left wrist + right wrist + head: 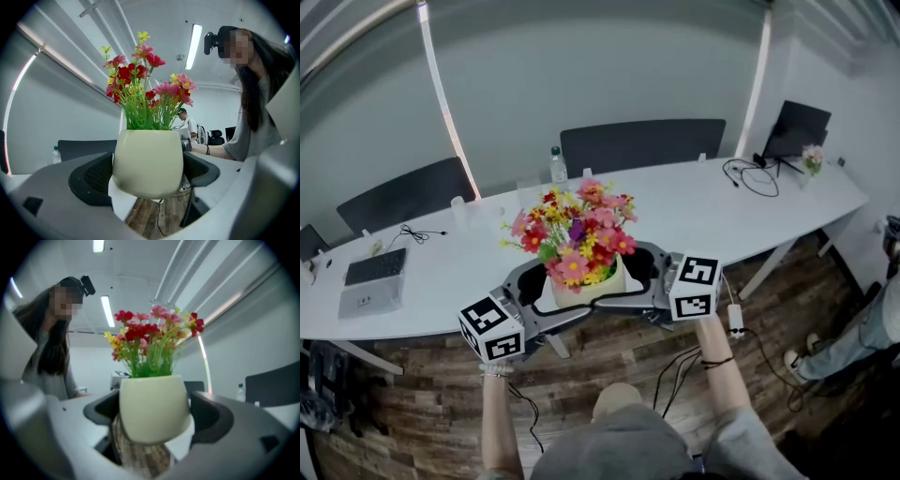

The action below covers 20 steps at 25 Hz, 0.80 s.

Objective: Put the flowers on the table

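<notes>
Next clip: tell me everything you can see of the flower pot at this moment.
The flower pot is a smooth, rounded cream vessel that looks ceramic and narrows toward its base. It holds a dense bunch of flowers in red, pink, yellow and purple on green stems, probably artificial. It sits upright in the air at the near edge of the white table, with the wooden floor showing beneath it. The left gripper and the right gripper clasp it from opposite sides, their dark jaws against its walls. Nothing else touches it.

You can read no text, brand or number here. The cube at your left and the cube at your right carry only black-and-white square markers, and the label on the bottle is too small to read.
</notes>
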Tool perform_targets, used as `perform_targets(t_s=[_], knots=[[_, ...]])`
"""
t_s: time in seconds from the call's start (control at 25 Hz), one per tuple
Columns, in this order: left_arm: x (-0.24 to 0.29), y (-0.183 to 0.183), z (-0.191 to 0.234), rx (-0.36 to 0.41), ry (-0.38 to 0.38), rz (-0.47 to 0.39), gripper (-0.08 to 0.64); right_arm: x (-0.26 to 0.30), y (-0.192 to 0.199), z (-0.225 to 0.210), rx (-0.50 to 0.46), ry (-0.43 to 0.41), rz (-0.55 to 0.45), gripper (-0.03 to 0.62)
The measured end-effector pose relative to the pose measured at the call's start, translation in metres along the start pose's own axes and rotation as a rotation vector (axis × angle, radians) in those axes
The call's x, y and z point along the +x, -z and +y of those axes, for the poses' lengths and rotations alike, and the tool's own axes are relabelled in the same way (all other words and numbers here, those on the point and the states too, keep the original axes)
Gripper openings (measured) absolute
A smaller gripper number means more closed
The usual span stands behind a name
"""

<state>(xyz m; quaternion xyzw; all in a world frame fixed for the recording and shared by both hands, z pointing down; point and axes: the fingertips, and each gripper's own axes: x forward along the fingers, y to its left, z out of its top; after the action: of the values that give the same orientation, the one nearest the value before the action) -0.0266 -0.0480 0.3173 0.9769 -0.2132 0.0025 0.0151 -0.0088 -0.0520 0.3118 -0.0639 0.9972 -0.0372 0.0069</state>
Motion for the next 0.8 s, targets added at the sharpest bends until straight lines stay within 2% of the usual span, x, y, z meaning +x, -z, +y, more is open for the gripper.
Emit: perform_targets(t_s=[0.36,0.52,0.8], knots=[[0.009,0.004,0.026,-0.004,-0.021,0.013,0.463,0.007,0.003,-0.028,0.008,-0.024,0.009,0.46],[0.021,0.003,0.07,-0.011,-0.036,0.03,0.463,0.02,0.0,-0.071,0.028,-0.043,0.015,0.46],[0.028,0.008,0.093,-0.011,-0.054,0.032,0.463,0.027,0.003,-0.095,0.018,-0.065,0.03,0.46]])
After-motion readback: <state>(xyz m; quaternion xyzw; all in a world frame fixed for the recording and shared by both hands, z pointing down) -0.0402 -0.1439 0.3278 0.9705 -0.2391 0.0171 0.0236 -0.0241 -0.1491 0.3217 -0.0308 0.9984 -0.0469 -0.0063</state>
